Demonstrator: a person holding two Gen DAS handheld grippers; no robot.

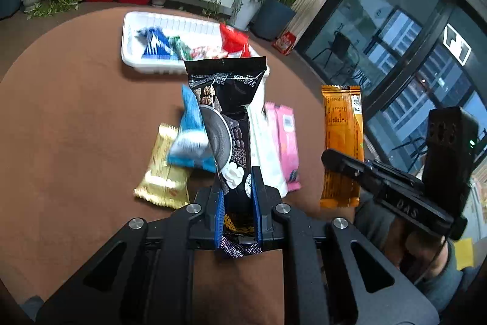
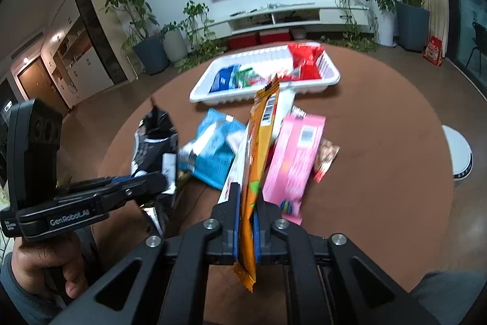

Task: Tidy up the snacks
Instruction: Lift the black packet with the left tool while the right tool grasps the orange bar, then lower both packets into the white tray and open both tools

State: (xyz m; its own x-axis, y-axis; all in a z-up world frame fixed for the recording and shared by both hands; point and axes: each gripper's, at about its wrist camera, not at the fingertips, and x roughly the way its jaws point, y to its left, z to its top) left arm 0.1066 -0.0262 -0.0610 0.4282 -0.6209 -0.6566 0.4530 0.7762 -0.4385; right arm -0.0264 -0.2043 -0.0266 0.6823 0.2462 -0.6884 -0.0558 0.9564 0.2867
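Above the table (image 2: 380,142), left gripper (image 1: 237,191) fingers pinch the black packet (image 1: 226,99), right gripper (image 2: 247,203) fingers the orange bar (image 2: 258,148). Carry both level over the white tray (image 2: 330,79), release into bare space, avoid snagging the red pack (image 2: 304,57).

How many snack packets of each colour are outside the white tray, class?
black packet, held by left gripper: 1
orange packet, held by right gripper: 1
light blue packet: 1
gold packet: 1
white packet: 1
pink packet: 1
small reddish packet: 1
Total: 7
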